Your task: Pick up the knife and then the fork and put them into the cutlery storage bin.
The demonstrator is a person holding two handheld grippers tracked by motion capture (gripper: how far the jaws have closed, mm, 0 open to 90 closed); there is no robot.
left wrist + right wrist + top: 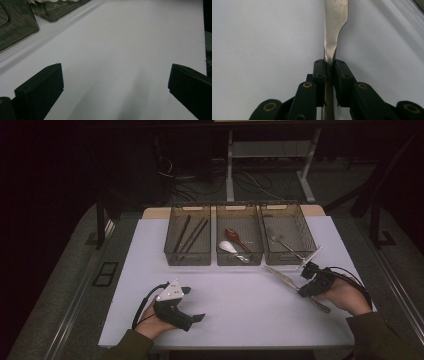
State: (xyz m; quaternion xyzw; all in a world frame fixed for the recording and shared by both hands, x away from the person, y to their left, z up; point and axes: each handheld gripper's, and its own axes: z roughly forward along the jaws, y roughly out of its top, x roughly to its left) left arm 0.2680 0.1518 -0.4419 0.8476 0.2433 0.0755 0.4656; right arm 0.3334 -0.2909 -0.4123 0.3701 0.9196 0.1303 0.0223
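One metal knife (333, 30) is in hand: the right gripper (330, 65) has its fingers (320, 72) closed on the narrow neck of the utensil, with the flat blade running forward over the white counter (262, 37). From the high view the knife (295, 286) lies slantwise at the right front of the counter (235, 295), just in front of the right-hand bin, its length passing under the right gripper (314, 279); whether it is lifted clear of the surface cannot be told. Judgement on handling: the piece looks rigid, smooth and polished, moderately light, not fragile, but liable to slip or swivel between the pads if held off balance. The present hold near the neck seems sound; a hold nearer the middle of the length would steady it better for carrying. Three clear bins stand in a row at the back: the left bin (188, 234) holds chopsticks (189, 234), the middle bin (240, 236) holds spoons (233, 242), the right bin (288, 232) holds a fork (282, 243). The left gripper (186, 306) rests at the near left, well apart, fingers (41, 87) spread wide and holding nothing.
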